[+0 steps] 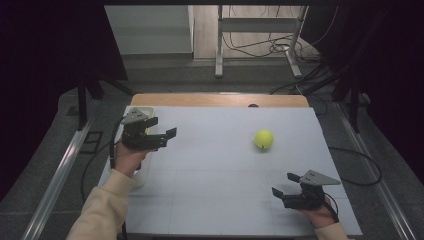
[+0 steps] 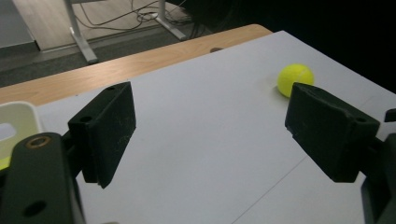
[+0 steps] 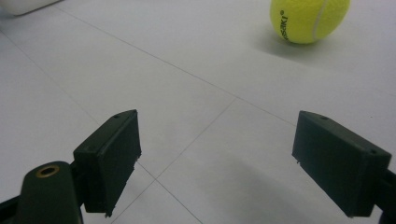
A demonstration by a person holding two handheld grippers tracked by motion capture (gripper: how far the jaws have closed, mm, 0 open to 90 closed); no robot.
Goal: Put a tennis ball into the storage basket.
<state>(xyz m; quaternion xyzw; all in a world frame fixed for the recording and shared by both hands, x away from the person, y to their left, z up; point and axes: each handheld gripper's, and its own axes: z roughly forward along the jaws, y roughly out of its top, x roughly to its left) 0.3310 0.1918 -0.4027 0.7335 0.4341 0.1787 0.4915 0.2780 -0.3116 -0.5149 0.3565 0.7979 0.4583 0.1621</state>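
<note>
A white table (image 1: pixel 215 165) carries everything. At its nine o'clock edge sits a pale tub (image 1: pixel 145 116), just behind the left gripper (image 1: pixel 162 132), whose jaws stand apart with nothing between them. Down at five o'clock the right gripper (image 1: pixel 284 185) rests low over the table, jaws likewise apart and empty. The yellow tennis ball (image 1: pixel 263 139) lies alone at about two o'clock, well apart from both grippers.

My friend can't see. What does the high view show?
A yellow tennis ball sits alone on a white table. A person holds open tongs in each hand: left tongs by a pale bin, right tongs nearer the ball.
</note>
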